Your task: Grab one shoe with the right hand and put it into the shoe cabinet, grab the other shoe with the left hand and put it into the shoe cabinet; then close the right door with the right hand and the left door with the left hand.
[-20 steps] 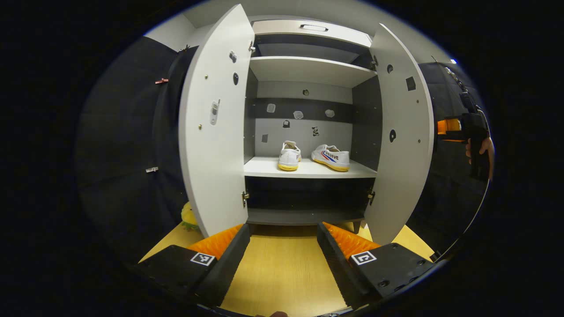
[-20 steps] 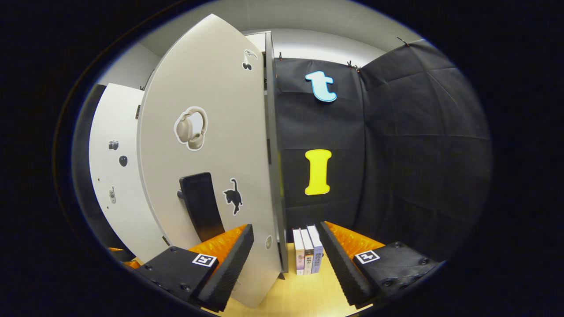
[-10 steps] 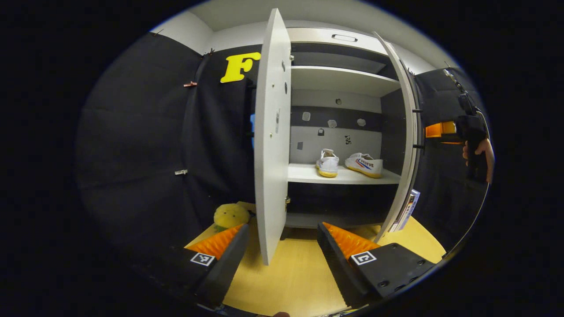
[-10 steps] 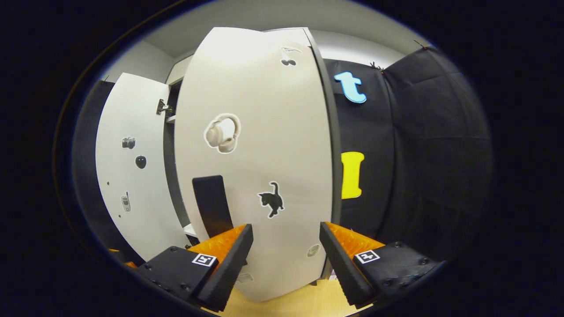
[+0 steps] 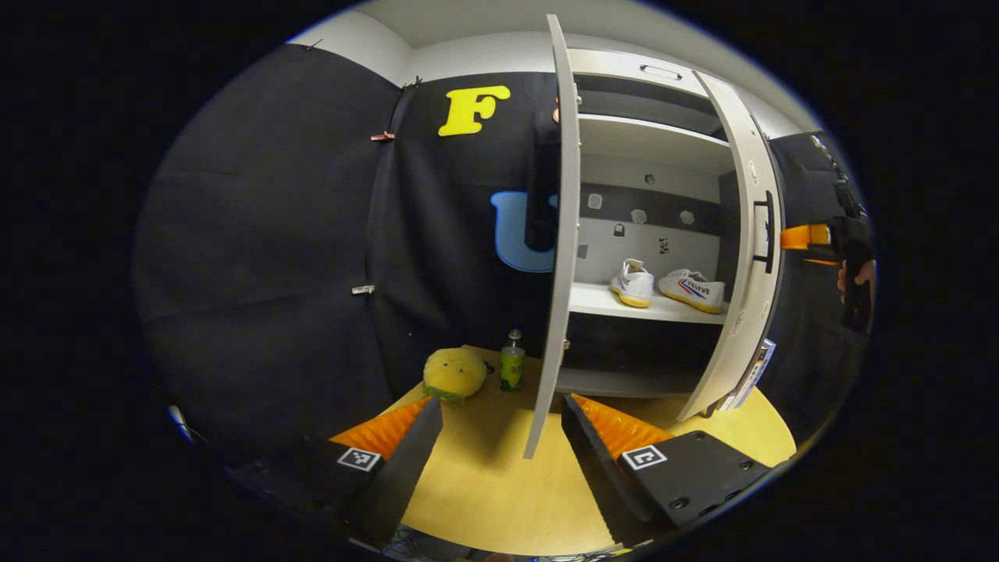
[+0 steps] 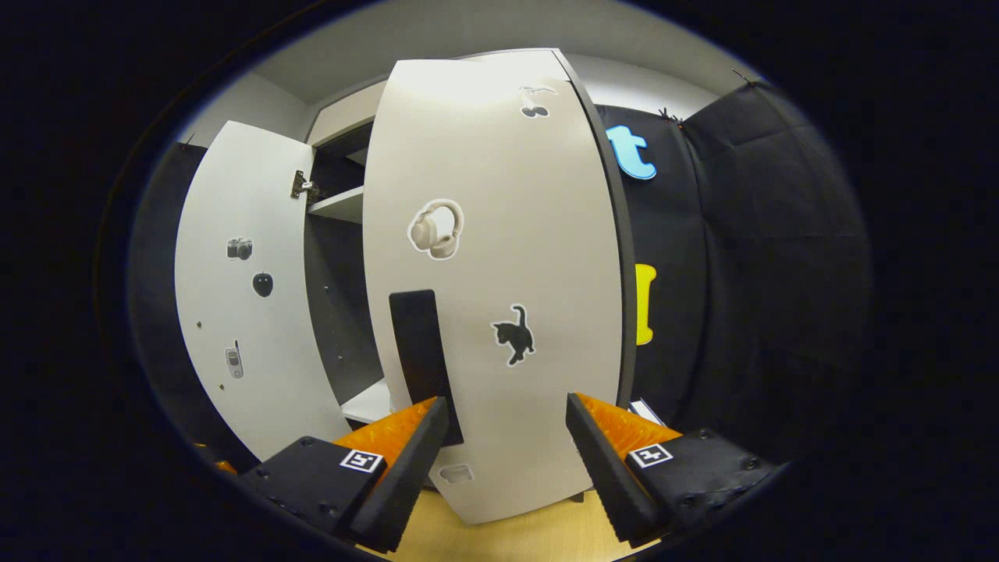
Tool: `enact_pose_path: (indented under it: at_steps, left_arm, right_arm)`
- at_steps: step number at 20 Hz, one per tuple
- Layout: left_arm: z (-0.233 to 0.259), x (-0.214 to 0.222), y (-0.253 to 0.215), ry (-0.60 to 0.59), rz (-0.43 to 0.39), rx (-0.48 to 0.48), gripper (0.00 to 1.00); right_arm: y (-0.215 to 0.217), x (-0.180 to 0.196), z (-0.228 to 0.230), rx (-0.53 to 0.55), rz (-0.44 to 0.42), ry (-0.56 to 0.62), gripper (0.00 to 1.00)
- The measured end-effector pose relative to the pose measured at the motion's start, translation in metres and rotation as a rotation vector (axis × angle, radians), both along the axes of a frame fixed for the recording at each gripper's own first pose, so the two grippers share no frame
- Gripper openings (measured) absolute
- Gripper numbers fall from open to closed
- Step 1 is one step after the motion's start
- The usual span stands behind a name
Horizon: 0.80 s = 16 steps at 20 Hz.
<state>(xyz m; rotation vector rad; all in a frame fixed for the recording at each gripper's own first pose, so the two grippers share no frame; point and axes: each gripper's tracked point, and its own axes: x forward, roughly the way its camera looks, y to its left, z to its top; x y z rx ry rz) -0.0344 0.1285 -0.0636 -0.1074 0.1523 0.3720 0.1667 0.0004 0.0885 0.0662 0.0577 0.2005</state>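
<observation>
Canvas shoes (image 5: pixel 667 285), white with yellow soles, sit on the cabinet's (image 5: pixel 648 168) smooth middle shelf; we see them between its half-open flat doors. Left claw (image 5: pixel 501 433) and right claw (image 6: pixel 506 433) both gape empty. The right door (image 6: pixel 499 281) hides the interior.

Black cloth (image 5: pixel 265 234) hangs as the booth's wall across the left half of the left gripper view, pinned with small clips; it also covers the right side of the right gripper view. Above it, at the top of both views, runs a pale wall (image 5: pixel 468 58) and a light ceiling (image 6: pixel 437 39). A yellow wood-grain floor (image 5: pixel 484 484) spreads at the bottom centre. On it, lower centre in the left gripper view, sit a yellow plush toy (image 5: pixel 454 373) and just beside it a green bottle (image 5: pixel 512 365).
</observation>
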Motion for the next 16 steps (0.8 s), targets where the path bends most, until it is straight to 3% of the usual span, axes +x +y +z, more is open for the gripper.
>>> enact_pose_path:
  at_steps: [6, 12, 16]
  left_arm:
    - [0.012, 0.007, 0.045, -0.009, 0.025, 0.006, 0.96]
    - [0.067, 0.038, 0.081, -0.099, -0.039, -0.004, 0.96]
    - [0.101, 0.068, 0.091, -0.147, -0.13, -0.014, 0.95]
  right_arm:
    - [-0.005, -0.031, -0.051, 0.005, -0.028, 0.1, 0.98]
    - [0.0, -0.06, -0.087, 0.004, -0.055, 0.156, 0.98]
    - [0.011, -0.078, -0.1, 0.025, -0.06, 0.171, 0.98]
